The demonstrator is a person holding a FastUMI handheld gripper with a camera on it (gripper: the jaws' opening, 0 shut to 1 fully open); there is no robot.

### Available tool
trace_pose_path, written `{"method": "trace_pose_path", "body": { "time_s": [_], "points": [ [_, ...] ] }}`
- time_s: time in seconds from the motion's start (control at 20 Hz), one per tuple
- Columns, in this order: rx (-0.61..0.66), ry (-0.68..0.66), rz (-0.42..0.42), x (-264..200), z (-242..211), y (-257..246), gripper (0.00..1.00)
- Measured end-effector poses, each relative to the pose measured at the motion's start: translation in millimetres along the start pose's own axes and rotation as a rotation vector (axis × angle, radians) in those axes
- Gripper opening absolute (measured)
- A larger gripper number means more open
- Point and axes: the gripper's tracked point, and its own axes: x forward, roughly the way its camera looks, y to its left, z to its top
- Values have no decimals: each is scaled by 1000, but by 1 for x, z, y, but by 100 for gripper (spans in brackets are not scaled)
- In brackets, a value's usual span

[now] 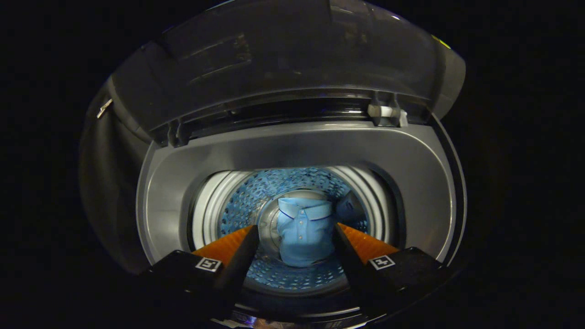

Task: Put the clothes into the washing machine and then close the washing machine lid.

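Gripper view: tongs [295, 237] released over perforated drum [256, 201], folded blue polo shirt [304, 233] inside, prob. cotton; lid [283, 59] up.

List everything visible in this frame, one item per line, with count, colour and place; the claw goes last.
Washing machine: one, grey top surround, open, directly below and ahead of the claw.
Lid: one, dark and translucent, raised upright behind the drum opening.
Drum: one, perforated, lit bluish, with ribbed silver rim.
Polo shirt: one, light blue with darker collar trim, lying at the drum's bottom, seen between the fingers.
Claw: one, fingers open and apart above the drum, holding nothing.
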Motion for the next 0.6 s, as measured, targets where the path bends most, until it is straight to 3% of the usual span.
{"method": "trace_pose_path", "body": {
  "time_s": [0.4,0.6],
  "points": [
    [-17,-25,-17,-13,6,-9,100],
    [-28,-113,21,-56,32,1,100]
  ]
}}
